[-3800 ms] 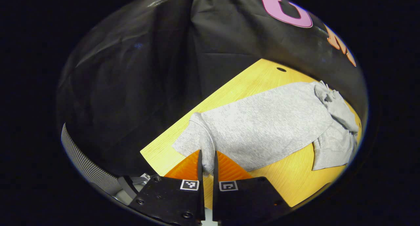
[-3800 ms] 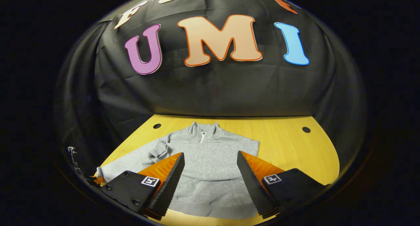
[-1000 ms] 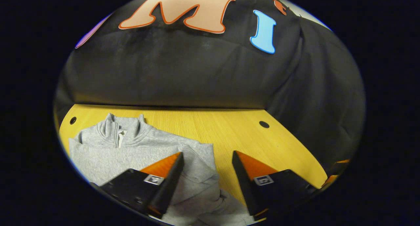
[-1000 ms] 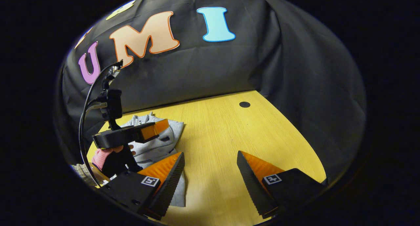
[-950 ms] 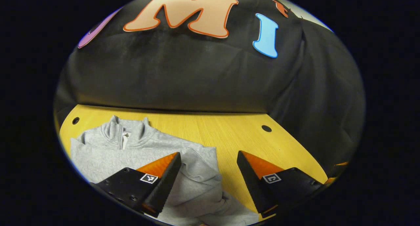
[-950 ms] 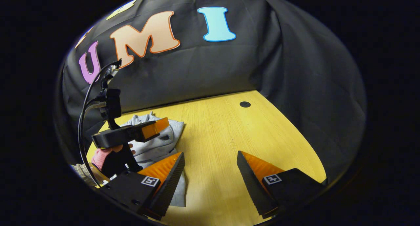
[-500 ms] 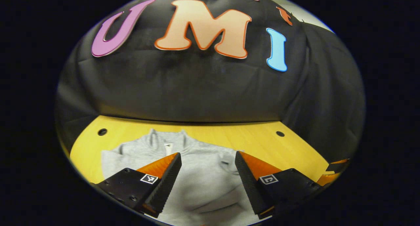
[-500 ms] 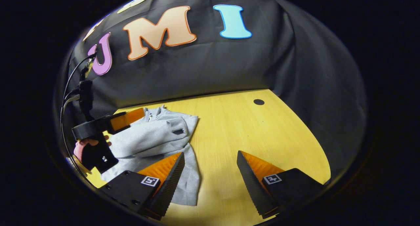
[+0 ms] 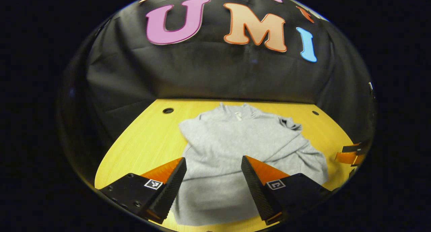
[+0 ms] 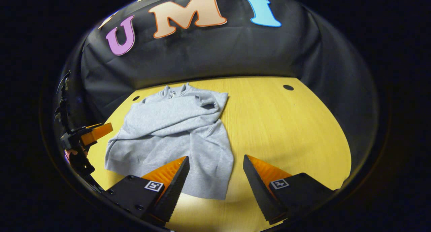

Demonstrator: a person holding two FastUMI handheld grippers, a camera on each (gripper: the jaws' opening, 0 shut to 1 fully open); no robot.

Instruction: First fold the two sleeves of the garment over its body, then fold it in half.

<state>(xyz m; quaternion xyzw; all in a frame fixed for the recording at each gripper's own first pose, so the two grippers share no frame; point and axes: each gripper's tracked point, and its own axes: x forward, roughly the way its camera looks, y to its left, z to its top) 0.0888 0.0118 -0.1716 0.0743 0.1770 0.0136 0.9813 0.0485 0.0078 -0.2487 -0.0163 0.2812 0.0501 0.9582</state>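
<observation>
Garment (image 9: 235, 147) on table (image 9: 141, 141), sleeves atop body, collar rearward.

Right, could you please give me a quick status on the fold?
Left tongs open, above the sweater. Right tongs open, holding nothing. Both sleeves folded over the body, half fold not yet done. Table around it bare.

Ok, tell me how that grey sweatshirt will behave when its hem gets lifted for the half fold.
The grey sweatshirt is probably floppy: it lies creased on the table. The folded sleeve looks bunched, so it may slide off.
</observation>
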